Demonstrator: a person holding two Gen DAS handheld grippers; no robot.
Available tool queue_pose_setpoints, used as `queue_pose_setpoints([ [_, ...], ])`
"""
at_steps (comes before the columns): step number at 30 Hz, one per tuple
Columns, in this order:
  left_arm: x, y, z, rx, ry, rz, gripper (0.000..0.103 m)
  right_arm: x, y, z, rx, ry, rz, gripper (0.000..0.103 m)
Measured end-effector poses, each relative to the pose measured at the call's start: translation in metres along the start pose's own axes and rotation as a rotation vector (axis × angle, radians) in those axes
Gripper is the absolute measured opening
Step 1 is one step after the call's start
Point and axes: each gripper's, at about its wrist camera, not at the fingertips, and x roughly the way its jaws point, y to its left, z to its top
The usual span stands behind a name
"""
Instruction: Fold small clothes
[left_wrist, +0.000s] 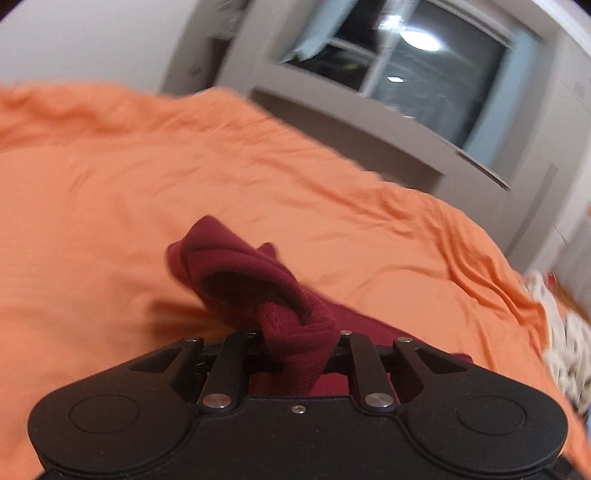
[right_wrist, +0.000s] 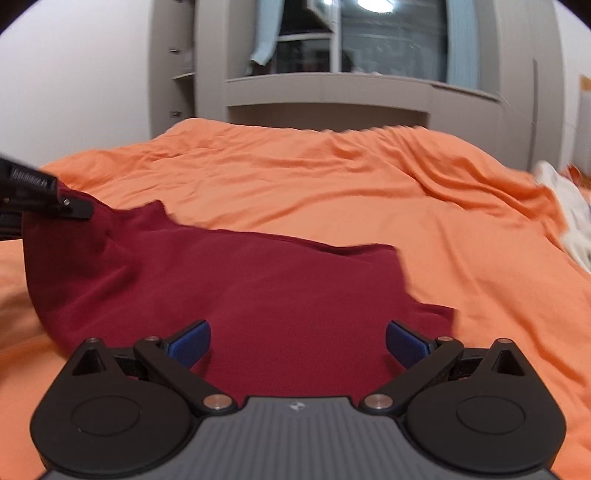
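**Maroon garment half-lifted, one corner pinched**

My left hand-held gripper (left_wrist: 295, 343) is clamped tight on a bunched corner of the maroon garment (right_wrist: 236, 295); in its own view the cloth twists into a knot right at the closed tips and rises in a loose fold beyond them. From the right wrist view I see that same left tool at the far left edge, holding the corner up off the bed (right_wrist: 332, 177) while the rest of the garment lies spread across the orange bedcover, directly ahead of my right side.

My right hand-held gripper (right_wrist: 297, 341) hangs wide open just above the near edge of the cloth, its blue pads (right_wrist: 192, 343) well apart and holding nothing.

I judge the fabric to be a light, soft knit: it drapes and sags under its own weight, so it will not keep a shape unless tensioned between two holds. It looks grippy rather than slick, and not fragile. The sensible place for my right side is the near right corner (right_wrist: 436, 314), pinched through a single layer at the hem, so both corners can be carried over together. A patterned pale item (right_wrist: 569, 206) lies at the bed's right edge, clear of the work.
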Motion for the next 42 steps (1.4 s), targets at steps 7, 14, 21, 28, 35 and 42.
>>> queue_pose_setpoints([
  [7,0.007,-0.078,-0.019,0.233,0.033,-0.241,0.017,-0.051,-0.088,0.018,0.085,-0.081,-0.247,0.103],
  [14,0.019,-0.151,-0.065,0.414,0.137,-0.396,0.017,-0.083,-0.169,0.015,0.283,-0.118,-0.304,0.103],
  [21,0.015,-0.19,-0.123,0.697,0.196,-0.435,0.018,-0.07,-0.183,0.002,0.301,-0.059,-0.285,0.103],
  [28,0.014,-0.19,-0.129,0.721,0.21,-0.447,0.033,-0.063,-0.174,0.003,0.283,-0.047,-0.27,0.103],
  [35,-0.002,-0.179,-0.124,0.682,0.203,-0.496,0.082,-0.045,-0.162,0.005,0.29,-0.071,-0.097,0.103],
  [42,-0.021,-0.175,-0.126,0.702,0.125,-0.477,0.096,-0.015,-0.145,0.007,0.288,-0.088,0.144,0.103],
])
